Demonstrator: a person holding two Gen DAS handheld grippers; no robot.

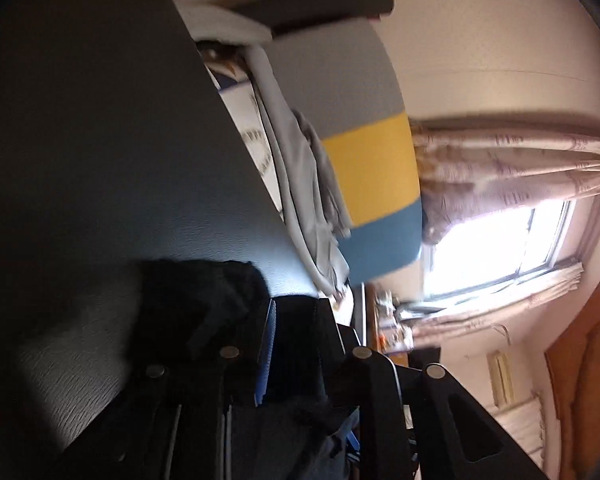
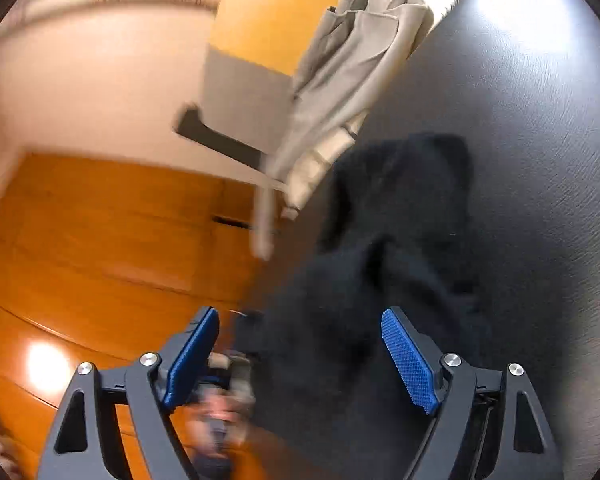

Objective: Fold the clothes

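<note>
A black garment (image 2: 400, 216) lies on the dark grey textured table (image 2: 532, 128). My right gripper (image 2: 300, 356) is open, its blue pads (image 2: 410, 364) spread wide, with the near part of the garment between them. In the left wrist view the same black garment (image 1: 196, 304) bunches at my left gripper (image 1: 276, 344), whose jaws are close together with dark cloth pinched between them; one blue pad (image 1: 267, 356) shows edge-on. The view is tilted sideways and blurred.
A beige garment (image 2: 340, 92) hangs at the table's far edge, also seen in the left wrist view (image 1: 308, 184). Behind it stands a grey, yellow and blue panel (image 1: 364, 152). Orange wooden floor (image 2: 100, 240) lies beside the table. A curtained window (image 1: 500, 240) is beyond.
</note>
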